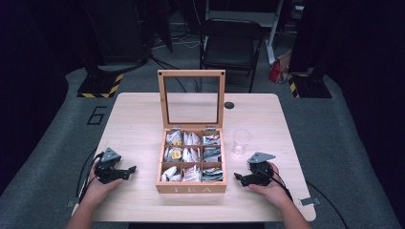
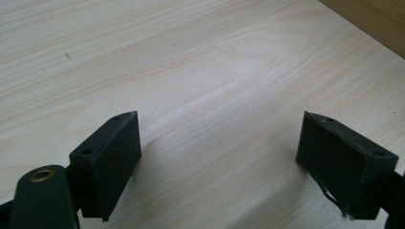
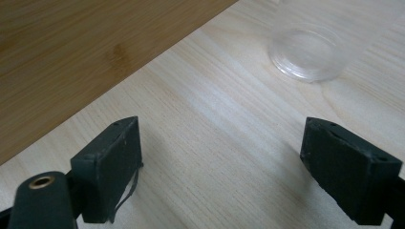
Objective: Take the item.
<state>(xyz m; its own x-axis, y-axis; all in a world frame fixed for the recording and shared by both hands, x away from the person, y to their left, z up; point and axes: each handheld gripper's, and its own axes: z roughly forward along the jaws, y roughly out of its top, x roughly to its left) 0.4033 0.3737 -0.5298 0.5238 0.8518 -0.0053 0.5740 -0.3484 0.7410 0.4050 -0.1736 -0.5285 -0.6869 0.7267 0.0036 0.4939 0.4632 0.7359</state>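
Tea box (image 1: pixel 191 187) sits mid-table, lid up, sachets in its compartments; clear cup (image 1: pixel 241 140) just right of it. Left gripper (image 1: pixel 128 171) and right gripper (image 1: pixel 239 178) flank the box, jaws wide apart, empty. Approach a sachet from above, avoiding dividers.

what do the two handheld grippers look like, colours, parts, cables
Both the left gripper and right gripper are black, each topped by a grey three-cornered plate and trailing a black cable. Up close, each has two blocky black jaw pads with small screw holes, plus a brass-ringed hole on one black part. No sleeves are visible.
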